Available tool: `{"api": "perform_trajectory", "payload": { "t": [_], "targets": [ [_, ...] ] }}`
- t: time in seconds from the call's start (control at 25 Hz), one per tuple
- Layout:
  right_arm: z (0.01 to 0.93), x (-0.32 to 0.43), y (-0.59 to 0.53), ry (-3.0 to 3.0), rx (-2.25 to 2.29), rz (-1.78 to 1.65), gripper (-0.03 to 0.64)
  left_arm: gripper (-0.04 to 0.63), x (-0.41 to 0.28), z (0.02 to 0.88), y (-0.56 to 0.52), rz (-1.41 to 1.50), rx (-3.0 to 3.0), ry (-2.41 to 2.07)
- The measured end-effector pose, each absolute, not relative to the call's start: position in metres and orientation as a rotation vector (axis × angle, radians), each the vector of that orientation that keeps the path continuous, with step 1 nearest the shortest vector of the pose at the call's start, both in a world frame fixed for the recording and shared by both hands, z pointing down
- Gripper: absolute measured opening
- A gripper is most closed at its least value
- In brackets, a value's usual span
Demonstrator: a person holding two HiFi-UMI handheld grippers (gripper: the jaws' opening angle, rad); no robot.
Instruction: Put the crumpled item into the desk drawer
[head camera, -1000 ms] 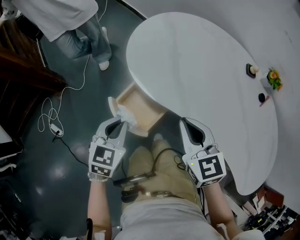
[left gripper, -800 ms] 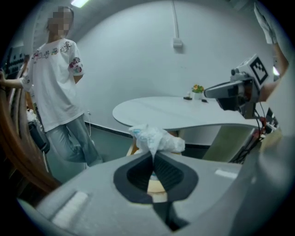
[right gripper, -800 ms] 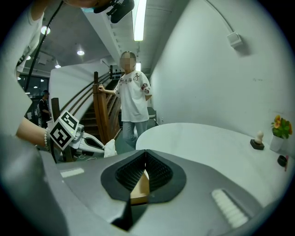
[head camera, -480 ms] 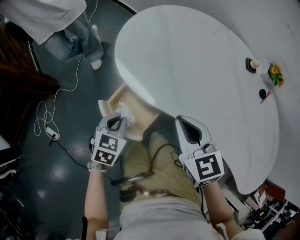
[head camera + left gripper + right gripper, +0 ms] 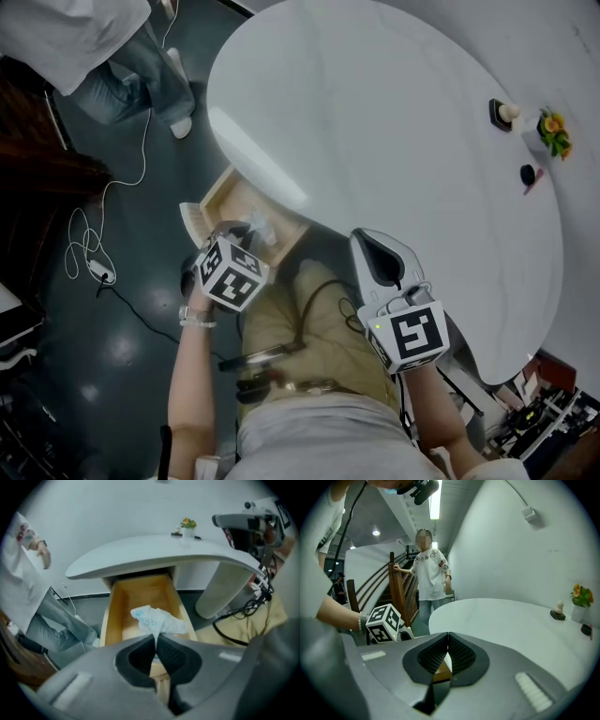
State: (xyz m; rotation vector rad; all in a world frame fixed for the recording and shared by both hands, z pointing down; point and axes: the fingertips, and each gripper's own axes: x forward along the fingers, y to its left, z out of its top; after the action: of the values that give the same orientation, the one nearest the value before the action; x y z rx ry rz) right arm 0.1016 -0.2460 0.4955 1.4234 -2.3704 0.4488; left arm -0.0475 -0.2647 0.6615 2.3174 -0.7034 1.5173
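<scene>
Crumpled white tissue (image 5: 157, 619), over open drawer (image 5: 140, 590) — wooden

I see a flower pot (image 5: 546, 131), with a small dark stand (image 5: 502, 113) and a dark disc (image 5: 527, 173) just beside it. Well apart from it are a bystander (image 5: 112, 56) and a floor cable (image 5: 97, 272).

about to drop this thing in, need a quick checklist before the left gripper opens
1. Light wooden desk drawer pulled open: ok.
2. Crumpled white paper wad pinched in the left gripper: ok.
3. Wad over the drawer opening, not its rim: ok, as far as both views show.
4. Room inside the drawer: ok, only bare wood shows.
5. Right gripper out of the way: ok, shut on nothing, beside the white oval table.
6. Wad resting on the drawer floor: cannot tell.
</scene>
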Motion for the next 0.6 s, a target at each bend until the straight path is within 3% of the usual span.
{"api": "perform_trajectory", "payload": {
  "t": [0.28, 0.6],
  "targets": [
    [0.501, 0.11, -0.24, -2.368, 1.446, 0.454, 0.005, 0.008, -0.047, 0.674, -0.261, 1.669, 2.247, -0.644],
    [0.495, 0.115, -0.234, -2.373, 1.461, 0.443, 0.005, 0.074, -0.044, 0.671, -0.257, 1.656, 2.281, -0.657]
  ]
}}
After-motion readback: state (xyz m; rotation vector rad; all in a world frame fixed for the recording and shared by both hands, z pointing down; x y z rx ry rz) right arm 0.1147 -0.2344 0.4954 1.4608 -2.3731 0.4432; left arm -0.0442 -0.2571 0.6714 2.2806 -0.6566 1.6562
